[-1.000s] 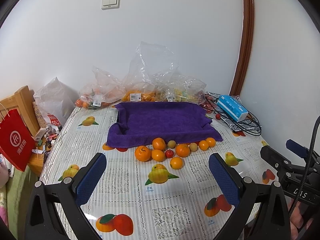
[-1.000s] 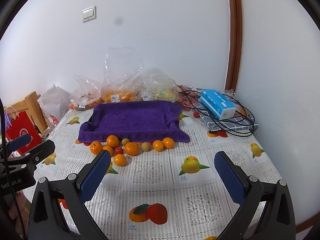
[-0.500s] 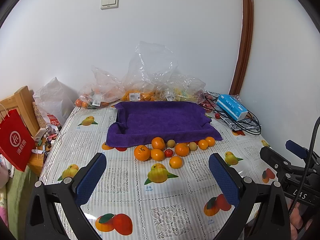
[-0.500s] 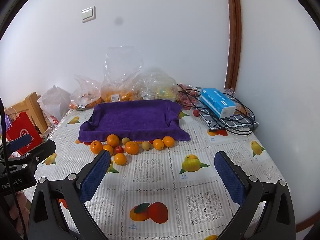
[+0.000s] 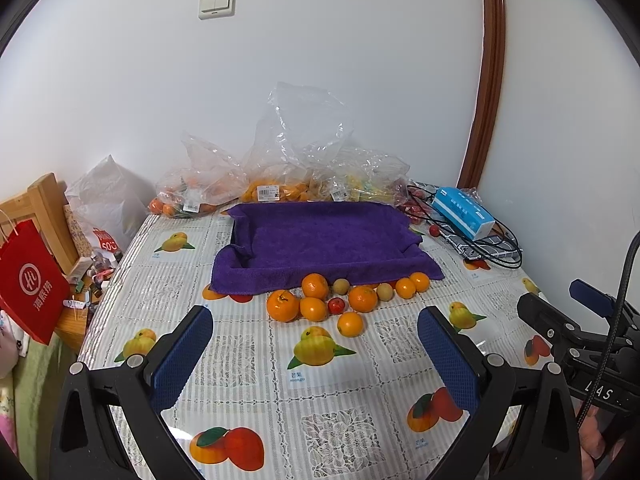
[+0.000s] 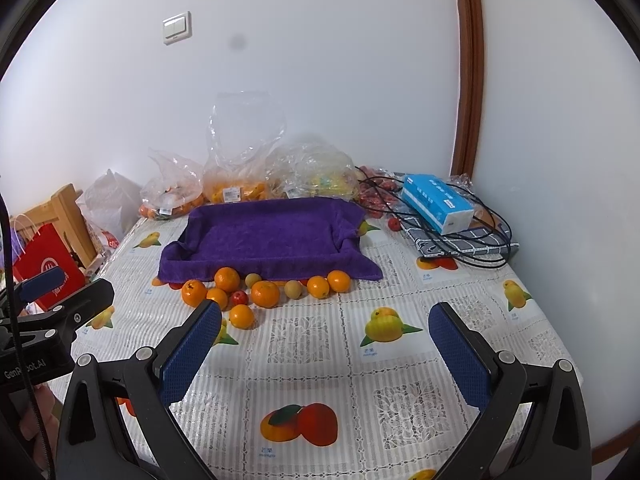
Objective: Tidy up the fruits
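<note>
Both wrist views look forward over the table (image 5: 248, 364) toward the back wall, set well back from the purple towel tray (image 5: 324, 240) – ours on the left sits further left. We share the tray and fruit cluster (image 6: 260, 292) – each sees the other's rig at its edge.

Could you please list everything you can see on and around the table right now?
Oranges: seven, orange, loose in front of the towel.
Small round fruits: two, yellowish-brown, among the oranges.
Small red fruit: one, red, among the oranges.
Towel-lined tray: one, purple, table centre.
Plastic bags of fruit: several, clear, behind the tray by the wall.
Tissue pack: one, blue, far right, over black cables.
Paper bag: one, red, left of table.
Tablecloth: one, white with fruit prints.
Light switch: one, white, on wall.
Left gripper: open, empty.
Right gripper: open, empty.
</note>
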{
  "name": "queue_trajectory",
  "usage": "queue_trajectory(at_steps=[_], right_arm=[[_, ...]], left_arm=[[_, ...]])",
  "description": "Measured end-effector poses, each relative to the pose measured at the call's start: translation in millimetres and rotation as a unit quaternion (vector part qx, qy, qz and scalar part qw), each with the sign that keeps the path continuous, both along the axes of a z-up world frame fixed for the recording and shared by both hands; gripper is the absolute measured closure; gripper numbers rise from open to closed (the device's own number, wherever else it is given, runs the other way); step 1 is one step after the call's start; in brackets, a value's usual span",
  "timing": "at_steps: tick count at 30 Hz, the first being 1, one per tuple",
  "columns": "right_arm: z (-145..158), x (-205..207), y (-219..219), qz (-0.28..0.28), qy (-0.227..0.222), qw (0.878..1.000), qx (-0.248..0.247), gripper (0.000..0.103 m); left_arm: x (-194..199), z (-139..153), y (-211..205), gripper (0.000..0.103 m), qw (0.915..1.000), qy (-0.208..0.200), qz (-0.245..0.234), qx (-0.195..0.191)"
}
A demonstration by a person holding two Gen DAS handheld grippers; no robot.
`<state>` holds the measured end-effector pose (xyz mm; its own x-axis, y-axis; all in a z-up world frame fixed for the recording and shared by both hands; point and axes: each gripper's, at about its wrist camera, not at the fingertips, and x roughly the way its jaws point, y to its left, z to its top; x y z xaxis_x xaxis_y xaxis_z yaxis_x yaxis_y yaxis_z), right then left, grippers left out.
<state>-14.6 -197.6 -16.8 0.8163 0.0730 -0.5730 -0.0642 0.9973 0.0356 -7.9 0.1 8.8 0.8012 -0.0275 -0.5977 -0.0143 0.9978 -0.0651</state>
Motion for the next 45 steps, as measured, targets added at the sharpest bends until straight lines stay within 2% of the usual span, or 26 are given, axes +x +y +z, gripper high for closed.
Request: queue_trajectory(at_steps=[20, 28, 38, 45], right_arm=[[-15.2, 18.0, 2.8, 0.013, 0.017, 1.000, 0.017, 0.000], [-41.4, 38.4, 2.5, 0.026, 0.047, 0.998, 0.031, 0.000], [-76.2, 62.7, -1.6, 0.033, 0.044, 0.998, 0.019, 0.000], [-99.9, 89.2, -1.4, 0.026, 0.073, 0.997, 0.001, 0.002]], left_arm=[[15.5, -24.5, 6.0, 0.000, 0.9998, 0.021, 0.005, 0.003], [35.6, -54.2, 11.4, 0.000, 0.9988, 0.049, 0.006, 0.000], [61.1, -92.7, 13.9, 0.001, 0.9972, 0.074, 0.002, 0.013], [82.9, -117.8, 25.0, 0.001, 0.9940, 0.110, -0.001, 0.001]])
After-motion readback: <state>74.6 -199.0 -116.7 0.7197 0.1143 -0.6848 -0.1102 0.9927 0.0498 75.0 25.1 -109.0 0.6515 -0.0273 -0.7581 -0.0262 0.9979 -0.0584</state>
